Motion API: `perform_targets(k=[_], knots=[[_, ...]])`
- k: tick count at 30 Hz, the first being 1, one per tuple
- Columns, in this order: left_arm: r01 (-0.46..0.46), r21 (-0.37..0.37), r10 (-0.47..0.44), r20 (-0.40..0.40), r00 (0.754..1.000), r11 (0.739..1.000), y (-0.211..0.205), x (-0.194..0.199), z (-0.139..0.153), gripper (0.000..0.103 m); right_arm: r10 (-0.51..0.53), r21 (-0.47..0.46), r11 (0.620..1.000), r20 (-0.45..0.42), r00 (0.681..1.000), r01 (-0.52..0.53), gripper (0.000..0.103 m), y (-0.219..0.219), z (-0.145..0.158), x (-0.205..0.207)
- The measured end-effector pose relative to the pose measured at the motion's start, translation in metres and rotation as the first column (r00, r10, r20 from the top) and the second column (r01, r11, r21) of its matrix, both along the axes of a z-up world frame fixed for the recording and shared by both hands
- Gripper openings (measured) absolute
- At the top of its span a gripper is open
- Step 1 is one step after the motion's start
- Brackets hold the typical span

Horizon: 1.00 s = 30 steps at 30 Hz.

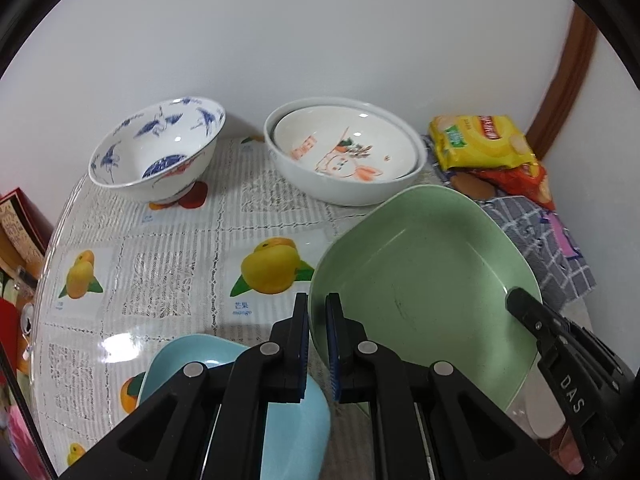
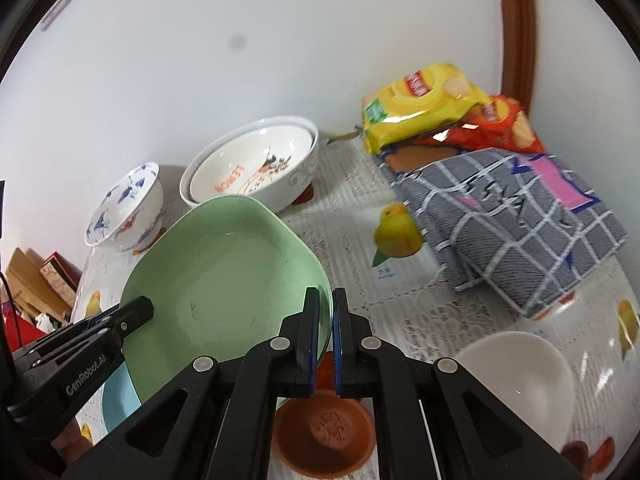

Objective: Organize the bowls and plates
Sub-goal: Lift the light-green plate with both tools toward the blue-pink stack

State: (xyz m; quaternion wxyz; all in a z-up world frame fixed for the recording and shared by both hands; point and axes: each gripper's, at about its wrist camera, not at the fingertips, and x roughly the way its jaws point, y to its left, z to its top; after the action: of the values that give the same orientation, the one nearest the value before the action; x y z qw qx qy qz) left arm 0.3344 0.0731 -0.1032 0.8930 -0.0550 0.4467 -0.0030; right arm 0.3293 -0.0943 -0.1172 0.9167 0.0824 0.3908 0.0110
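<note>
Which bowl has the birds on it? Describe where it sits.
Look along the white wall at the table's far edge. Left of the nested white bowls stands the blue-and-white bowl, alone. Only it carries blue painted birds inside.

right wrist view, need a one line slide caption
Both grippers, left and right, clamp opposite rims of the green plate above a brown dish.

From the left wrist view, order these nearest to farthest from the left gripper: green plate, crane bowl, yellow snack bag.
1. Green plate, its rim clamped in the left gripper.
2. Crane bowl, far left, by the wall.
3. Yellow snack bag, far right corner.
</note>
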Motion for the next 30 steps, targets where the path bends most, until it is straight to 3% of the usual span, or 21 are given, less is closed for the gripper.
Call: perform_targets(k=[4,9,30], knots=[[0.023,-0.05,-0.023,0.004,1.0,0.998,0.002,-0.014,0.009,0.008,-0.022,0.028,0.999,0.013,1.0,0.022,0.005,-0.007,0.014,-0.018],[0.034,-0.093,-0.032,0.025,0.999,0.995,0.006,-0.04,0.017,0.008,-0.03,-0.012,0.999,0.044,0.999,0.031,0.005,-0.001,0.026,-0.046],[-0.056,-0.065,0.062,0.085,0.994,0.996,0.041,-0.162,0.051,0.008,0.052,0.026,0.998,0.096,0.994,-0.055,0.005,0.037,0.048,-0.15]])
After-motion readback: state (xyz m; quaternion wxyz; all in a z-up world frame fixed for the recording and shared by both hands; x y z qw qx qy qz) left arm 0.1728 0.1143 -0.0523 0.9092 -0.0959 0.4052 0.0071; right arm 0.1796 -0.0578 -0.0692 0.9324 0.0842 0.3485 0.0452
